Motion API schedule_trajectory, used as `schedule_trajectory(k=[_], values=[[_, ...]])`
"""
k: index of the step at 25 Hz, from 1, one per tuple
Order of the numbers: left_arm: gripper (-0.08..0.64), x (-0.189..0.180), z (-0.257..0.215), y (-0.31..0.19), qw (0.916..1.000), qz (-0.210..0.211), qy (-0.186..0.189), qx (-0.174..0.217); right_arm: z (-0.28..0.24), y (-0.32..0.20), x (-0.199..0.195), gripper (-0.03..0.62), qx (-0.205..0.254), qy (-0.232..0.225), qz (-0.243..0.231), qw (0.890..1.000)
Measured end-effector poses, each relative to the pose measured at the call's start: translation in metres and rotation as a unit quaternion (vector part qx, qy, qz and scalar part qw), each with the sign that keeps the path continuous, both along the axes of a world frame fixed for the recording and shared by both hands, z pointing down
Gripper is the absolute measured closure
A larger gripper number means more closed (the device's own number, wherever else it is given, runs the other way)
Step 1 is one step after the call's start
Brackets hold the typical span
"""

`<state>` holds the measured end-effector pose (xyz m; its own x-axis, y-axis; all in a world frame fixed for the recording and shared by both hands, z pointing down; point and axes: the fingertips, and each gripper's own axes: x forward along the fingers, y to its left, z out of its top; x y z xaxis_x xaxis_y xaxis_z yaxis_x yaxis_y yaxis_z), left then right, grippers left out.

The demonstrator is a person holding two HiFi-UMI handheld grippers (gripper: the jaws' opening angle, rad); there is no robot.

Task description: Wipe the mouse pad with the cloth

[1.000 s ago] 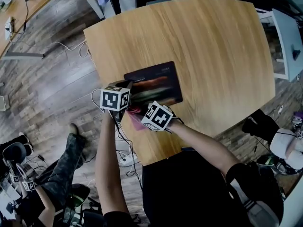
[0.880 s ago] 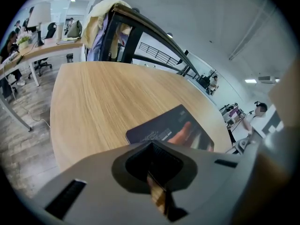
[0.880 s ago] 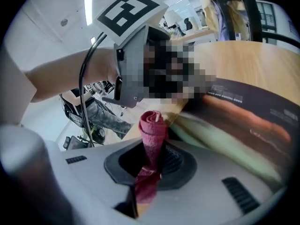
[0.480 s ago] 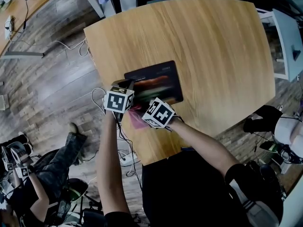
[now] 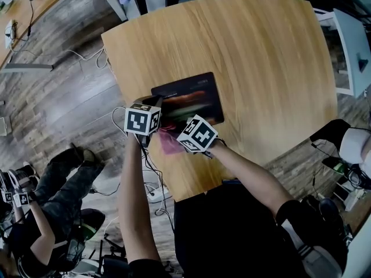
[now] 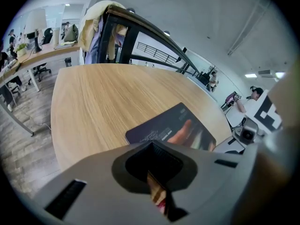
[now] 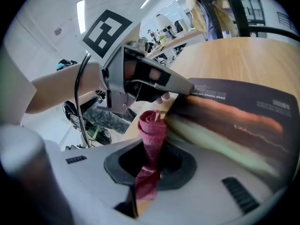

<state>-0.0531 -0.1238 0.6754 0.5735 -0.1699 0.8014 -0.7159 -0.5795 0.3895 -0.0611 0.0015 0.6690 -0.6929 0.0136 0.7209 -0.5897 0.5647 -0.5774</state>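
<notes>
Trouble, if it comes, looks likeliest at the near corner of the mouse pad (image 5: 191, 97), which lies on the wooden table (image 5: 261, 57) close to its near-left edge. The left gripper (image 6: 155, 191) has its jaws closed on that corner, a thin strip of the pad's printed surface showing in the slit between them. The right gripper (image 7: 149, 172) is clamped on the pink cloth (image 7: 152, 130), which stands up from its jaws as a tight roll just beside the pad's near edge. Whether cloth and pad touch cannot be told.

Three risks stand out. The rolled cloth offers only a narrow face, so a stroke may skim a thin band and leave most of the pad unwiped. Drag from the cloth could pull the soft pad against the left clamp, buckling it or tugging the corner free, and with the table edge so near the pad could slide off. The two grippers also sit almost side by side, so a stroke toward the held corner risks knocking one against the other or working the cloth loose.
</notes>
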Motion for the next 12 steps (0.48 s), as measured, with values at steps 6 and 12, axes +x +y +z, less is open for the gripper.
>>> schedule_trajectory(k=[6, 12], values=[[0.537, 0.0, 0.001, 0.001, 1.0, -0.007, 0.0, 0.005, 0.001, -0.001, 0.005, 0.529, -0.003, 0.0, 0.003, 1.0], [0.537, 0.001, 0.0, 0.001, 0.9999, 0.003, -0.009, 0.007, 0.0, -0.003, 0.014, 0.529, -0.007, 0.004, 0.009, 1.0]])
